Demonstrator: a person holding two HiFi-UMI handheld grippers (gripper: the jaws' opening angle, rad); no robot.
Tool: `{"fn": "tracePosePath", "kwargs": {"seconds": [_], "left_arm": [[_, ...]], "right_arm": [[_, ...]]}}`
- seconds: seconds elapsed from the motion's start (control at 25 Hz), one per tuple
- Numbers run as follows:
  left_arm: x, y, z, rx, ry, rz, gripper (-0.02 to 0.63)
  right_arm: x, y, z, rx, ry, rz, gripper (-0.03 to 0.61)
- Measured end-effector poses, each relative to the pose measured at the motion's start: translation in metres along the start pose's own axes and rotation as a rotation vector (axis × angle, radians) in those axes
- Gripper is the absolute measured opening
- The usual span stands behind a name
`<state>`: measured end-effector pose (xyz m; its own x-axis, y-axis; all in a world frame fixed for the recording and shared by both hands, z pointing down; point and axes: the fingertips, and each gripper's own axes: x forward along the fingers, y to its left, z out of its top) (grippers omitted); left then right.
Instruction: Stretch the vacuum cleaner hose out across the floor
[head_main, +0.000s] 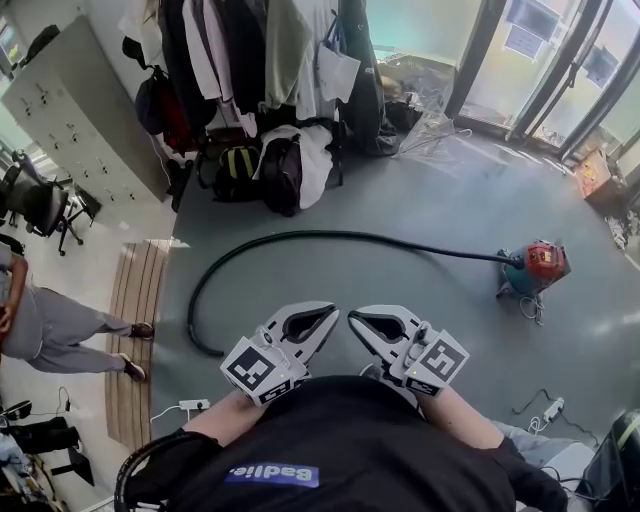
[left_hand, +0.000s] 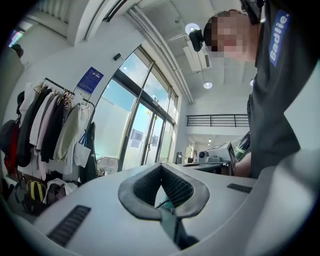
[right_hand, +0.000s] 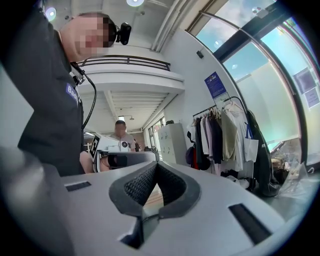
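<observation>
Black hose (head_main: 300, 236) curves from vacuum (head_main: 535, 268), near bags (head_main: 262, 170).

One vacuum cleaner (head_main: 535, 268), far right, with one black hose (head_main: 300, 238) on the floor. Two grippers: one left gripper (head_main: 325, 318) and one right gripper (head_main: 358, 320), near centre, each with one marker cube. Two white power strips: one near left (head_main: 190, 405), one near right (head_main: 552, 408). One clothes rack (head_main: 260, 50), far centre. One grey locker cabinet (head_main: 75, 110), far left. One office chair (head_main: 45, 205), one bystander (head_main: 50, 330) and one slatted wooden mat (head_main: 140, 320), left.
</observation>
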<state>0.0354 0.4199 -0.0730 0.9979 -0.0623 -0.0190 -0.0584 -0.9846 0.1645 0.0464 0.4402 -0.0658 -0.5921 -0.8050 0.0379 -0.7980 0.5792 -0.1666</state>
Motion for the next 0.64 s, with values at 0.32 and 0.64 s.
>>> {"fn": "tracePosePath", "kwargs": {"seconds": [0.32,0.64], "left_arm": [[-0.013,0.002,-0.002,0.013,0.014,0.053,0.009],[-0.021,0.004,0.001,0.027,0.022,0.078,0.009]], "right_arm": [[0.006,0.008,-0.005,0.009,0.023,0.028,0.005],[0.011,0.010,-0.003,0.008,0.029,0.031,0.005]]}}
